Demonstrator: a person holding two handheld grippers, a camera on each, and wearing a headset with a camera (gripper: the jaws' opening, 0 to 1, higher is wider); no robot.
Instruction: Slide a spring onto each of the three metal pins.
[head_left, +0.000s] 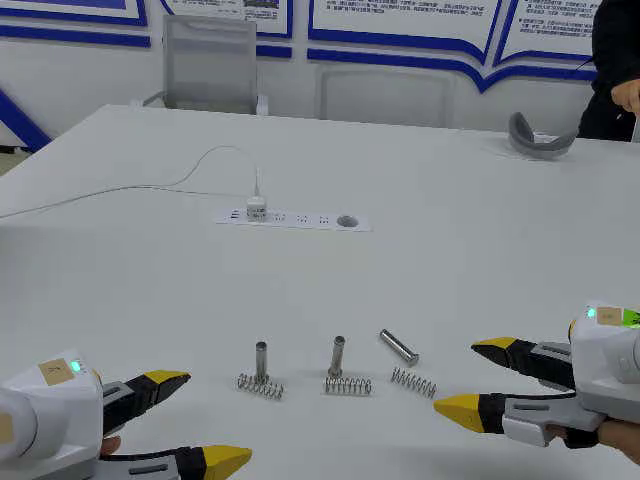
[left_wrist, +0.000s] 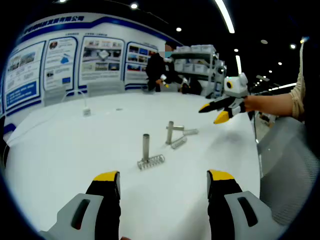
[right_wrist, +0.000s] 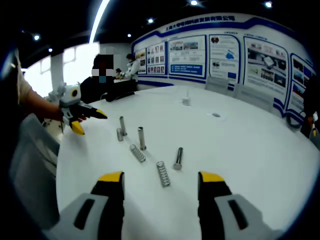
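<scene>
two cylindrical steel pins (head_left: 261, 360) stand and one lies beside three coiled wire springs (head_left: 348, 385) on the white counter (head_left: 150, 280), between the spread left hand-held gripper (head_left: 200, 420) and spread right hand-held gripper (head_left: 470, 377).

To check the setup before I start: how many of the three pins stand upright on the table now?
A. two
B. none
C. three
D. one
A: the left pin and the middle pin stand upright, while the right pin lies on its side.
</scene>
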